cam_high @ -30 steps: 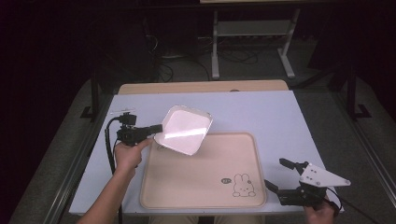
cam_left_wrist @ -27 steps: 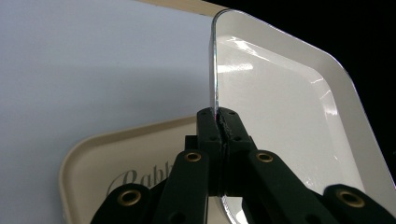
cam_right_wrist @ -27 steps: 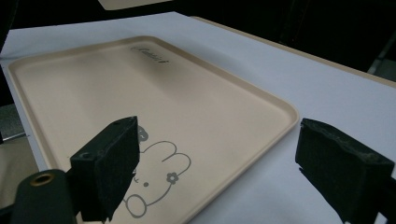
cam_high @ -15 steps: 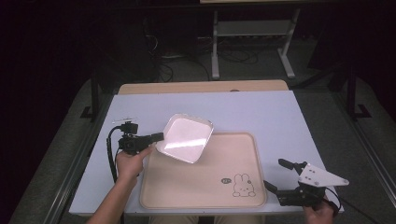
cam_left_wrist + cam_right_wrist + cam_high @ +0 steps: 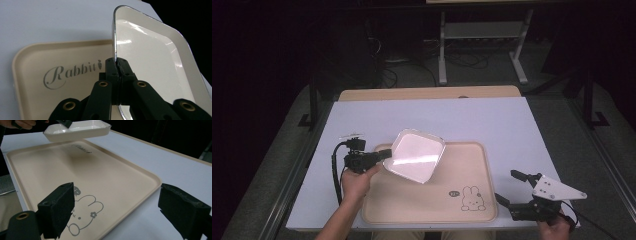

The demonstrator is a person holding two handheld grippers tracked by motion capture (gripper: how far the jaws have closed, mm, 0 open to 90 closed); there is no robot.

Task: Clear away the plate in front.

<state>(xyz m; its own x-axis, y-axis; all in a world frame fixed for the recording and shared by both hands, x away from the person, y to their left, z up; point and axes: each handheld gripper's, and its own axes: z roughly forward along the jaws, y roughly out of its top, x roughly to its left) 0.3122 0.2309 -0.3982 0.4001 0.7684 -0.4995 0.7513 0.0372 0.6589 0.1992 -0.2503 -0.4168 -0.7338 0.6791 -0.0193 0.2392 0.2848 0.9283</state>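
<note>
Dark room, metal rack [image 5: 482, 35] behind table [image 5: 422, 112]

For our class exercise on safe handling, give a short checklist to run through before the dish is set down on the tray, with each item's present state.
1. Left hand-held gripper clamped on the dish rim: ok, jaws closed on the edge.
2. Dish above the tray: ok, held over its far left part, lifted clear in the right gripper view.
3. Dish level: not ok, tilted in the high view.
4. Landing spot on tray bare: ok.
5. Right hand-held gripper out of the way: ok, open, beside the tray's near right corner.
6. Dish empty: ok, nothing seen inside.
</note>
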